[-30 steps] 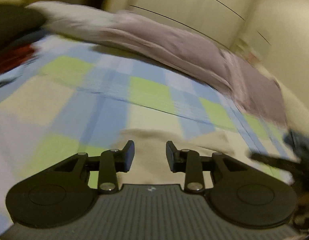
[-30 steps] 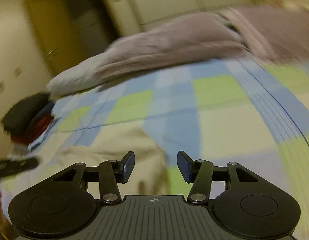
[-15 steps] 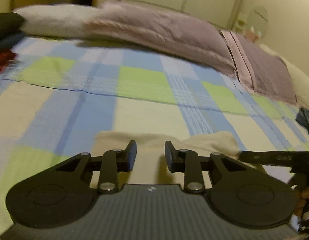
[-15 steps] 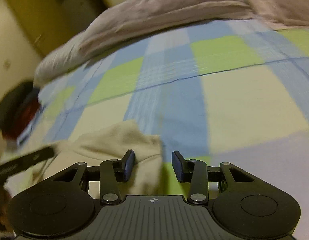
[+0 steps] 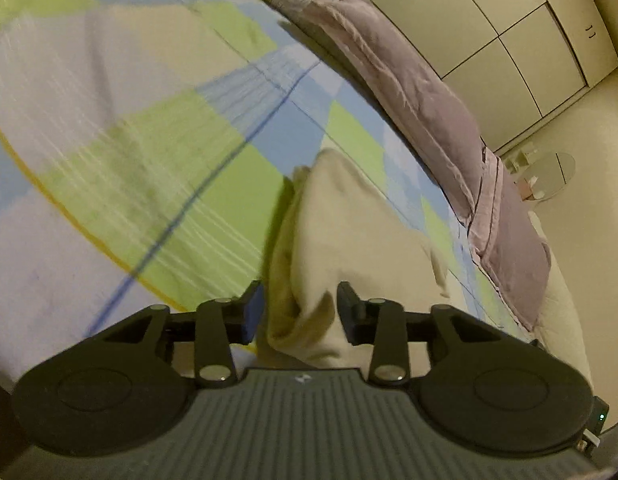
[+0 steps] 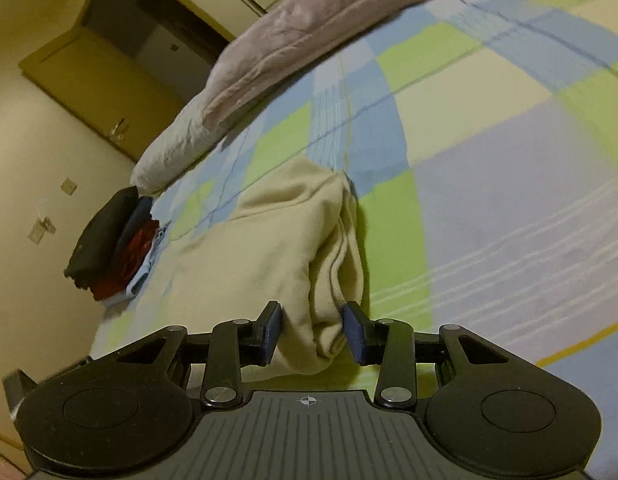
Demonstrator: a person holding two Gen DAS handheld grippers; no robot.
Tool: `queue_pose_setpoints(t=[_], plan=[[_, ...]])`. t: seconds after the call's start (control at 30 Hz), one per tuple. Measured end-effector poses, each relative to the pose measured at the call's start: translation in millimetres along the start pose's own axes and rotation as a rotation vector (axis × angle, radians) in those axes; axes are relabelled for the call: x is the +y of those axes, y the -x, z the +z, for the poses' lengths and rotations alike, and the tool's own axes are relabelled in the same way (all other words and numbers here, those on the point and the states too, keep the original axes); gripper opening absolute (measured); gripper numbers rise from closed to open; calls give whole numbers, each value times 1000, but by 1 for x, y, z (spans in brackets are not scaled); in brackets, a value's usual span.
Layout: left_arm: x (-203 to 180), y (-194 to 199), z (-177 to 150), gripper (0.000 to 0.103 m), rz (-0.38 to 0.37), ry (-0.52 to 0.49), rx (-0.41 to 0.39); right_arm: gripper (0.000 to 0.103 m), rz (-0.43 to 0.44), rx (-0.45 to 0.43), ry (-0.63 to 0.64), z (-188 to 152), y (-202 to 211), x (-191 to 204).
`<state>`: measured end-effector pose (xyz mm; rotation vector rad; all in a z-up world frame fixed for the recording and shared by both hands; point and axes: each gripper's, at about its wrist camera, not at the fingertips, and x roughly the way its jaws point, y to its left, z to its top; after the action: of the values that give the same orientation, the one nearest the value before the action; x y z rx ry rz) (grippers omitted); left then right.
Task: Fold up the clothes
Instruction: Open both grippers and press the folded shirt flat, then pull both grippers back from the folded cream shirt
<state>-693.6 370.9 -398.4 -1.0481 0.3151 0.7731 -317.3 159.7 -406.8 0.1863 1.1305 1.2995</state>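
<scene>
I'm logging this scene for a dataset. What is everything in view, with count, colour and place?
cream garment: one, cream, bunched on the bed, an edge between each claw's fingers
bedsheet: one, checked blue, green and cream, under the garment
quilt: one, mauve, along the bed's far edge
pillow: one, white, at the quilt's end
clothes stack: one, black, red and light blue, at the bed's edge near the pillow
wardrobe: one, cream, behind the bed
left claw: one, black
right claw: one, black
</scene>
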Motion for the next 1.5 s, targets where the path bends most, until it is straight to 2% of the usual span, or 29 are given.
queue_pose_setpoints(t=[0.03,0.07,0.17,0.23,0.27,0.33,0.4,0.5,0.57,0.67,0.73,0.77,0.8,0.9,0.97,1.0,1.07,1.1,1.17,1.2,1.23,1.3,1.33,1.4,1.5], plan=[[-3,1,0,9,-4,-20,-8,14,6,-9,16,1,0,1],[-6,1,0,7,-8,-40,-16,10,8,-18,32,2,0,3],[-13,2,-2,6,50,-138,-11,0,-79,-30,59,5,3,2],[-17,2,-3,7,90,-203,-7,0,-314,-51,122,3,-5,-9],[-19,2,-3,8,110,-236,-5,0,-328,-59,125,2,-4,-20],[-24,2,-5,8,151,-302,-2,0,-233,-52,26,8,9,-29],[-40,10,-2,9,166,-339,-41,0,-231,-96,73,10,20,-13],[-54,23,3,11,58,-286,-101,5,-187,-175,185,9,28,22],[-66,15,7,11,3,-290,-91,9,-173,-180,310,6,19,49],[-84,-16,2,11,3,-355,-42,9,-202,-159,495,-2,-11,81],[-89,-45,-7,11,9,-377,33,9,-250,-142,571,-12,-35,86],[-92,-59,-13,12,31,-404,69,9,-301,-94,593,-19,-49,80],[-95,-68,-21,12,67,-442,59,9,-346,-52,613,-26,-62,75],[-108,-67,-26,12,135,-497,43,8,-339,-78,622,-35,-63,64],[-115,-56,-25,12,160,-495,35,9,-332,-51,579,-28,-57,65],[-118,-47,-27,12,160,-506,17,9,-333,-48,548,-24,-51,67],[-122,-30,-37,12,138,-524,-18,9,-328,-99,505,-21,-32,74],[-123,-28,-41,12,129,-525,-8,9,-316,-138,504,-23,-17,77],[-122,-38,-53,14,142,-539,40,9,-315,-156,523,-32,-6,83],[-125,-40,-58,15,159,-549,44,10,-324,-115,534,-36,-11,81],[-129,-43,-62,15,177,-560,45,20,-334,-78,545,-40,-15,78],[-140,-34,-63,16,213,-572,47,38,-386,-80,557,-42,-21,72],[-146,-30,-63,17,231,-578,49,58,-408,-81,561,-42,-22,70],[-155,-17,-68,26,258,-595,44,60,-390,-85,527,-37,-3,74],[-163,1,-81,31,288,-599,53,60,-344,-94,488,-36,25,81]])
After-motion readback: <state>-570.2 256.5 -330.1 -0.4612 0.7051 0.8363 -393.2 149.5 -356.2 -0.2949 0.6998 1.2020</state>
